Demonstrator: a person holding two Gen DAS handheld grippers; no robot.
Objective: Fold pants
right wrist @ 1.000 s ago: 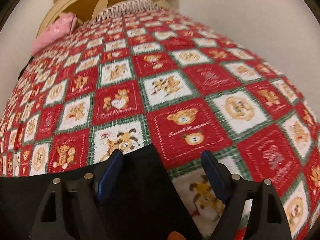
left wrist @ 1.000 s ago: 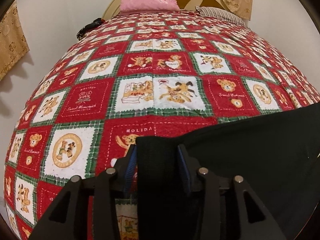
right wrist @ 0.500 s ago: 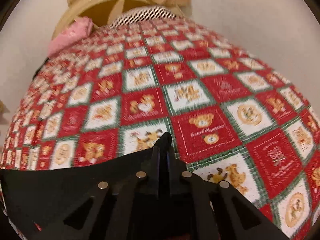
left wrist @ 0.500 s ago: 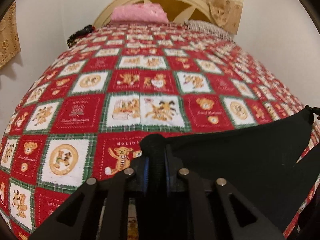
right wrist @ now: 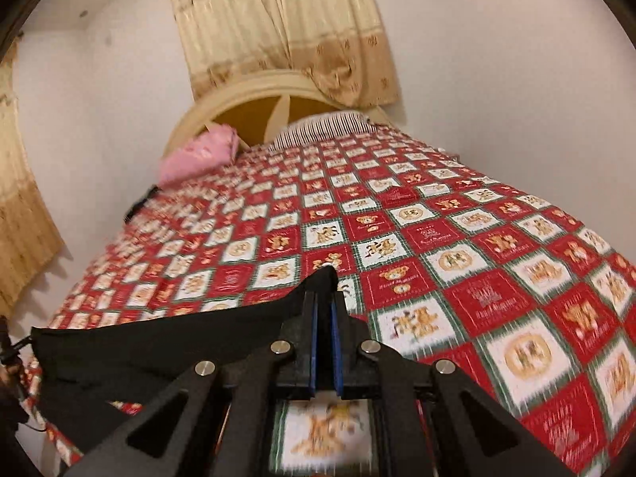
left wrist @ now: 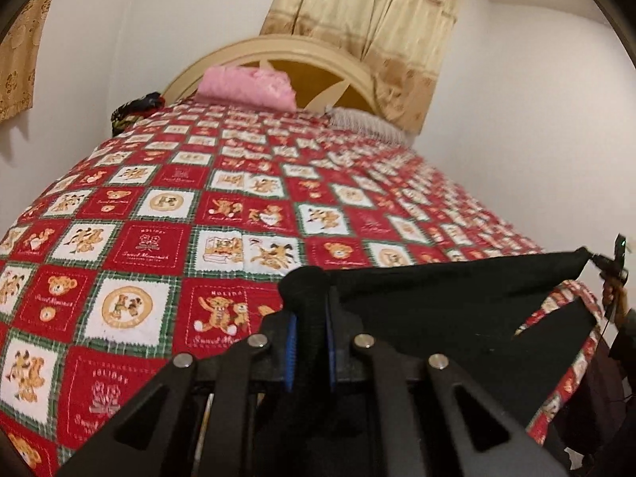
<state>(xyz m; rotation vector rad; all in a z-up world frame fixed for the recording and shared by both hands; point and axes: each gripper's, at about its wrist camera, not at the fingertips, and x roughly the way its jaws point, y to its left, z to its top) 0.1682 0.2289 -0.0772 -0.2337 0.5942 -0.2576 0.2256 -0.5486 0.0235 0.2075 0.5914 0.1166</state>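
The black pants (left wrist: 457,298) hang stretched between my two grippers above the near end of the bed. My left gripper (left wrist: 310,302) is shut on one corner of the cloth, bunched between its blue pads. In the right wrist view the pants (right wrist: 167,346) run off to the left, and my right gripper (right wrist: 325,310) is shut on the other corner. The right gripper shows as a small dark shape (left wrist: 614,266) at the far right of the left wrist view. The lower part of the pants hangs out of sight.
The bed carries a red, green and white teddy-bear quilt (left wrist: 238,206). A pink pillow (left wrist: 246,87), a striped pillow (right wrist: 322,129) and a dark bundle (left wrist: 133,111) lie by the cream headboard (left wrist: 278,49). White walls and beige curtains (right wrist: 286,31) surround the bed.
Both grippers went from open around the pants' corners to shut on them. They then rose and tilted up, lifting the pants edge taut above the quilt.
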